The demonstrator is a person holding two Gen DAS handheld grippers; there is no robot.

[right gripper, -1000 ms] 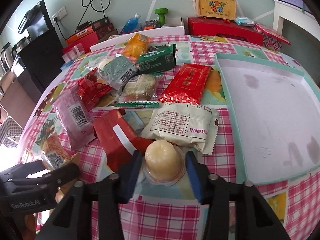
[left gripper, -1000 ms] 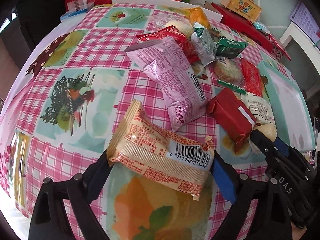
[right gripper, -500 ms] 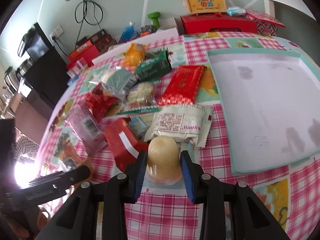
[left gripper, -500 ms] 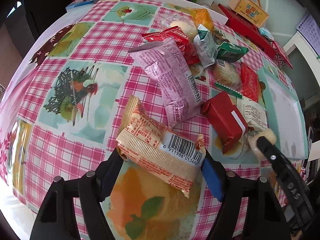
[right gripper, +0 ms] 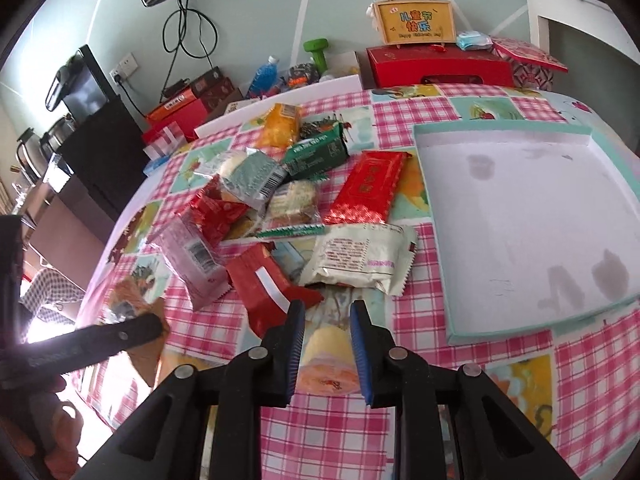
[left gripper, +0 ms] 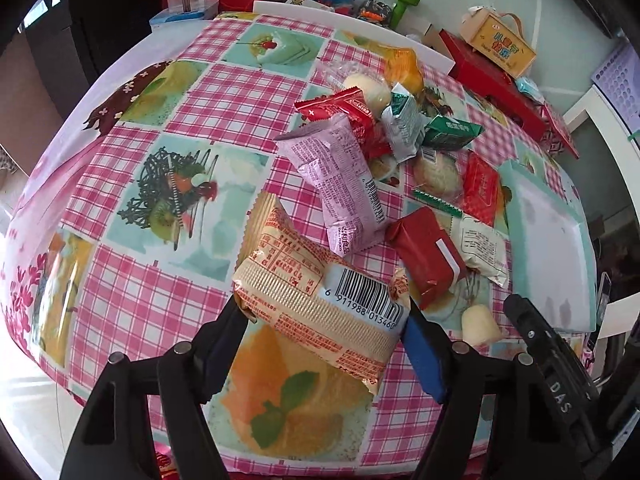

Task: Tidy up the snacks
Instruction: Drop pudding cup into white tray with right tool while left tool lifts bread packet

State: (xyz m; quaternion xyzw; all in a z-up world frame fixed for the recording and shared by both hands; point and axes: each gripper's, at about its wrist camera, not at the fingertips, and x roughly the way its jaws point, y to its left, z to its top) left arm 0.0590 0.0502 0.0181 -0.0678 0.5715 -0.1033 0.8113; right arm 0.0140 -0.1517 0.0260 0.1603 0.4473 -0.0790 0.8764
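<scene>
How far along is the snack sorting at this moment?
Done: nothing; the tray is bare. In hand: the left gripper clamps the beige barcode packet, the right gripper a pale jelly cup. Left: the pile of snacks on the checked tablecloth.

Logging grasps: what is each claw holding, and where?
Left claw: beige snack packet, gripped across its barcode end. Right claw: small yellow jelly cup, clamped at its sides.
</scene>
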